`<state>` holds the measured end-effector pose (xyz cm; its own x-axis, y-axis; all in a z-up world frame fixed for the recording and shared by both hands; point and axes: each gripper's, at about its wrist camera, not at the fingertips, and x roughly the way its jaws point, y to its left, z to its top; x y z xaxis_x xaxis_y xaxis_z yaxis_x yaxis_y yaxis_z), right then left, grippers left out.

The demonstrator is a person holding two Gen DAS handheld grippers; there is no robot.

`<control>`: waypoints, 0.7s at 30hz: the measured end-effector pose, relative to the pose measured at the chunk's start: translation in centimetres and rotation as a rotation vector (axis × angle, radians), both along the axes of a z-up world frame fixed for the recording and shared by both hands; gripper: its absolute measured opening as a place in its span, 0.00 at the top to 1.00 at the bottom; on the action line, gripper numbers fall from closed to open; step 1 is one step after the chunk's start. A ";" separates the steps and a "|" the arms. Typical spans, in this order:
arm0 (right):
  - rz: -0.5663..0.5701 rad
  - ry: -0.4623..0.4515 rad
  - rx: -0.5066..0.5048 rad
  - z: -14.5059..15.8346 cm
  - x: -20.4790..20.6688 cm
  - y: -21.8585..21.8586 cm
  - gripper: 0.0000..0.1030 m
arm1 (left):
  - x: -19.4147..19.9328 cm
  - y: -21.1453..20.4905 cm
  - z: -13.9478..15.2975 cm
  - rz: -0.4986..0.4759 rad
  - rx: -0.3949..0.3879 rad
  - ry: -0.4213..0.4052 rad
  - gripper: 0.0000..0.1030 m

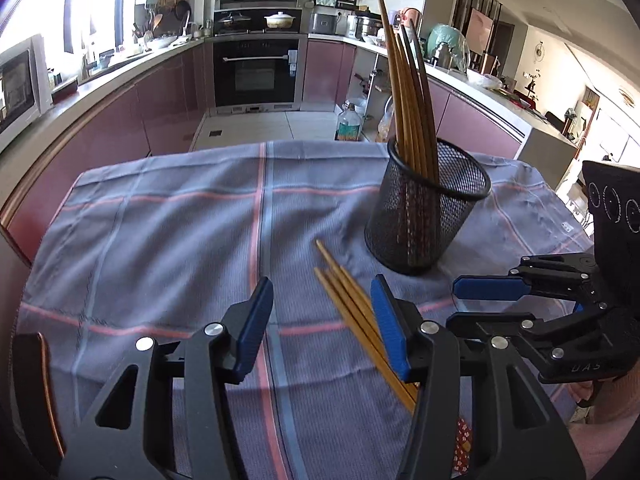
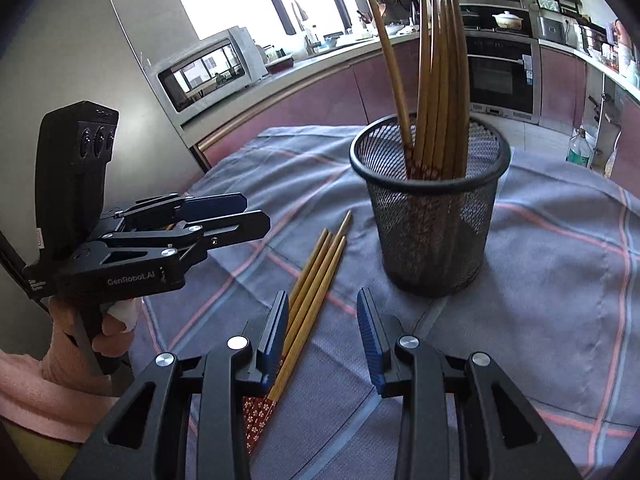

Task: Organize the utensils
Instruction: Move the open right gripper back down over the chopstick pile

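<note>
Loose chopsticks [image 2: 316, 276]: a small bundle flat on the cloth-covered desk [image 1: 160, 240], near side of the mesh cup [image 2: 432, 216], long axis running away from both cameras, patterned ends nearest.

Right gripper [image 2: 322, 332]: nearer; fingers spread, empty, bundle under the left finger [image 2: 276, 332].

Left gripper [image 1: 320, 320]: fingers spread wide, empty, bundle beside its right finger.

Cup: upright, already holding several chopsticks [image 1: 412, 100].

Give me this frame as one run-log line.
left gripper: open, empty | right gripper: open, empty | loose chopsticks: flat on cloth | mesh cup: upright, holding chopsticks
</note>
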<state>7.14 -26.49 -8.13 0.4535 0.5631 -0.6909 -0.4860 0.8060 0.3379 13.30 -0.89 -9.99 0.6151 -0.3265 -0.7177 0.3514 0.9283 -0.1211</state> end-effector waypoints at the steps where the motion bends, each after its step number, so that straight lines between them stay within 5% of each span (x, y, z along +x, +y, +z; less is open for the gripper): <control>1: 0.004 0.010 -0.006 -0.3 0.0 0.4 0.68 | -0.3 0.1 -0.5 -0.003 0.000 0.013 0.52; 21: 0.000 0.035 -0.133 -2.6 -0.8 2.9 0.71 | -2.4 -1.3 -3.8 -0.044 0.025 0.108 0.55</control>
<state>6.32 -23.57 -10.69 0.4278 0.4651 -0.7751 -0.4753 0.8451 0.2447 10.88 -2.17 -13.75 0.5194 -0.3325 -0.7872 0.3781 0.9156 -0.1372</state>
